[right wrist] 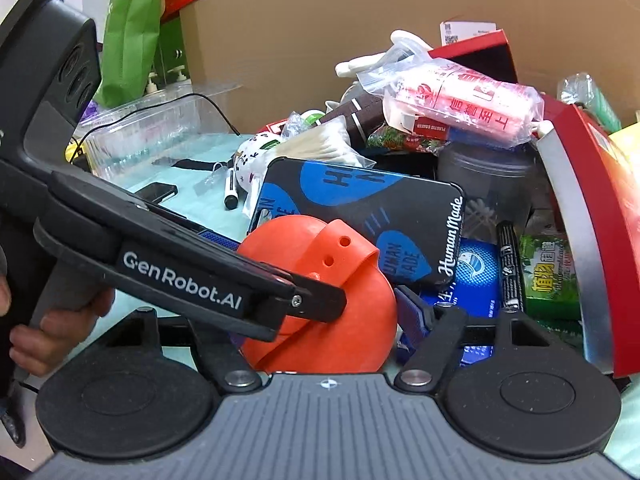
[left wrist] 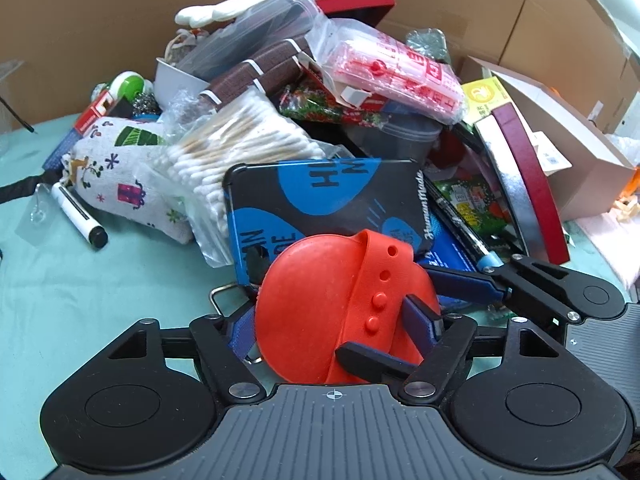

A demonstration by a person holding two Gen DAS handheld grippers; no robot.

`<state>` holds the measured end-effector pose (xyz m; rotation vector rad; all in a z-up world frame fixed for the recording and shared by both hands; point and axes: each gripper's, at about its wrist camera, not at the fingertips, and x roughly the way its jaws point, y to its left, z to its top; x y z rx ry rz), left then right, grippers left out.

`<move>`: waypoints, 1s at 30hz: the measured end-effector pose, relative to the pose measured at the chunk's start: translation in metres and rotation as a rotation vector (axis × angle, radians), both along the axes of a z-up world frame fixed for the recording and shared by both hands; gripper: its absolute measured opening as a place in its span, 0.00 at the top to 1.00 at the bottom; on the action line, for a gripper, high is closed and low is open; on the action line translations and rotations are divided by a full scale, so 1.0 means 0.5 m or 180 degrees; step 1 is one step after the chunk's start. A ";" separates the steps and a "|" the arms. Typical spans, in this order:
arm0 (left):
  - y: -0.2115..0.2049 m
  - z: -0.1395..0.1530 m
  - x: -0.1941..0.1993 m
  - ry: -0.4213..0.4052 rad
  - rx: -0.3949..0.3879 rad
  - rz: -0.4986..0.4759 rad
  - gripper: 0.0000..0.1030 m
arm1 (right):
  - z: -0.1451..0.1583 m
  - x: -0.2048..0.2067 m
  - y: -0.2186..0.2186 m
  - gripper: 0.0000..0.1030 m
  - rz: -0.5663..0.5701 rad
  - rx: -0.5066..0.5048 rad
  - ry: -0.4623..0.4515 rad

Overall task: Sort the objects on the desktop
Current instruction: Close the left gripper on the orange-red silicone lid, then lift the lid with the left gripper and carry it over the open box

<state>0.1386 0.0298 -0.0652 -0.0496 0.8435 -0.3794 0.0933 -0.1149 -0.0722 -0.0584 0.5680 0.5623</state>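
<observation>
An orange rubber disc with a strap (left wrist: 320, 312) sits at the front of a pile of desktop items; it also shows in the right wrist view (right wrist: 320, 300). My left gripper (left wrist: 332, 320) is shut on this orange disc, its blue pads (left wrist: 418, 316) pressing both sides. My right gripper (right wrist: 324, 312) also holds the disc between its blue pads (right wrist: 412, 312), and its finger (left wrist: 464, 280) reaches in from the right in the left wrist view. The left gripper's arm (right wrist: 180, 276) crosses the right wrist view.
Behind lie a blue-black tin (left wrist: 320, 196), cotton swabs (left wrist: 232, 148), a printed pouch (left wrist: 116, 172), a marker (left wrist: 80, 216), a red-lettered bag (left wrist: 396, 72), red box lids (left wrist: 528, 184), a clear tray (right wrist: 140, 140) and cardboard walls (left wrist: 80, 40).
</observation>
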 end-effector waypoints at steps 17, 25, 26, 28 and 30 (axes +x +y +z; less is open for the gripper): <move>0.015 -0.012 -0.013 0.0077 -0.0142 0.0010 0.18 | -0.031 -0.026 0.019 0.10 0.0100 -0.0125 0.0029; 0.010 0.013 -0.045 -0.0075 -0.0006 -0.0018 0.32 | -0.024 -0.038 0.027 0.11 0.0130 -0.0222 -0.0035; 0.010 0.019 -0.051 -0.0105 0.0001 -0.0010 0.32 | -0.021 -0.043 0.028 0.12 0.0134 -0.0245 -0.0068; 0.010 0.033 -0.065 -0.0185 0.0014 0.0001 0.32 | -0.011 -0.052 0.027 0.12 0.0140 -0.0233 -0.0130; 0.013 0.050 -0.075 -0.0251 0.0003 0.0016 0.32 | 0.001 -0.059 0.025 0.12 0.0144 -0.0202 -0.0195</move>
